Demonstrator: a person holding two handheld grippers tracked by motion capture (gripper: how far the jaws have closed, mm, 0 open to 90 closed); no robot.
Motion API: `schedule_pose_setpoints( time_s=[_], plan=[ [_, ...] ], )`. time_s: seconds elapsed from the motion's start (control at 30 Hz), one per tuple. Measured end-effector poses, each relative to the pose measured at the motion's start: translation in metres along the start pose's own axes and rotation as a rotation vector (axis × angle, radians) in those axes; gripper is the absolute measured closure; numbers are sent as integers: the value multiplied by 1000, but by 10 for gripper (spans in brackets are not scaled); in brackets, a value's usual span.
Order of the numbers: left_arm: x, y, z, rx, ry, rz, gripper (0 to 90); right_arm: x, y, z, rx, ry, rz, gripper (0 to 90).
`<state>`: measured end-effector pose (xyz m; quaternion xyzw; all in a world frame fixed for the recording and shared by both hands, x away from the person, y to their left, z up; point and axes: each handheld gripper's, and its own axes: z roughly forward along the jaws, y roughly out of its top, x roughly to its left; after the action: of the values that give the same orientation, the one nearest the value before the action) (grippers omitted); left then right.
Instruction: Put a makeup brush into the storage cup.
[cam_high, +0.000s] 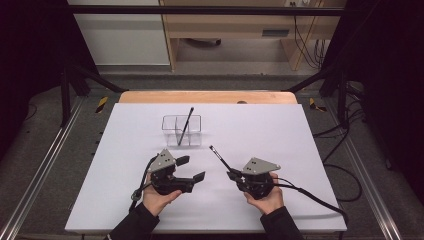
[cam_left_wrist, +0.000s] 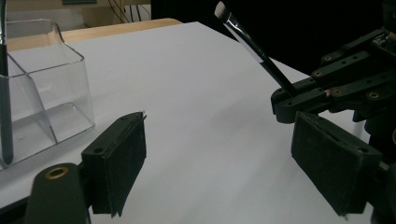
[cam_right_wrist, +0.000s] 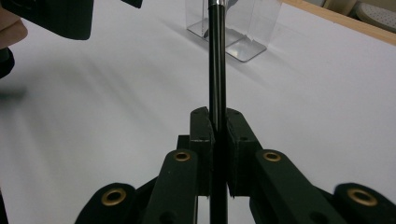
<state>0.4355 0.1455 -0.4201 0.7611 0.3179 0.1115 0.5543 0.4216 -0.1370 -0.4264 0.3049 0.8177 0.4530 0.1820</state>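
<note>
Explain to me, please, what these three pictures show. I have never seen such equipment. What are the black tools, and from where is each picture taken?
A person sits at a table covered with a white sheet and holds a tool in each hand. Each tool is a hand-held gripper with two black jaws and its own small camera.

The high view looks down from above. The left hand-held gripper has its jaws open, with nothing between them. The right hand-held gripper is shut on a thin black makeup brush, with the bristle tip pointing away from the hand.

The other two pictures come from the cameras on the grippers and look along their jaws. In the right gripper view, the brush handle is pinched between the pads.

Farther back stands a clear plastic organizer with compartments; another brush leans inside it.
</note>
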Motion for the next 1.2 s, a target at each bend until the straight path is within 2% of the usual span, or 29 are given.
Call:
schedule_pose_setpoints(
  time_s=[0.43,0.8,1.2],
  plan=[
    [-1,7,3,-25,-20,-23,183,1,1,0,-14,1,14,836],
    [-9,18,16,-66,-55,-51,200,1,1,-2,-29,-5,19,837],
    [-10,18,26,-84,-75,-78,224,3,1,-2,-48,-2,31,837]
  ],
)
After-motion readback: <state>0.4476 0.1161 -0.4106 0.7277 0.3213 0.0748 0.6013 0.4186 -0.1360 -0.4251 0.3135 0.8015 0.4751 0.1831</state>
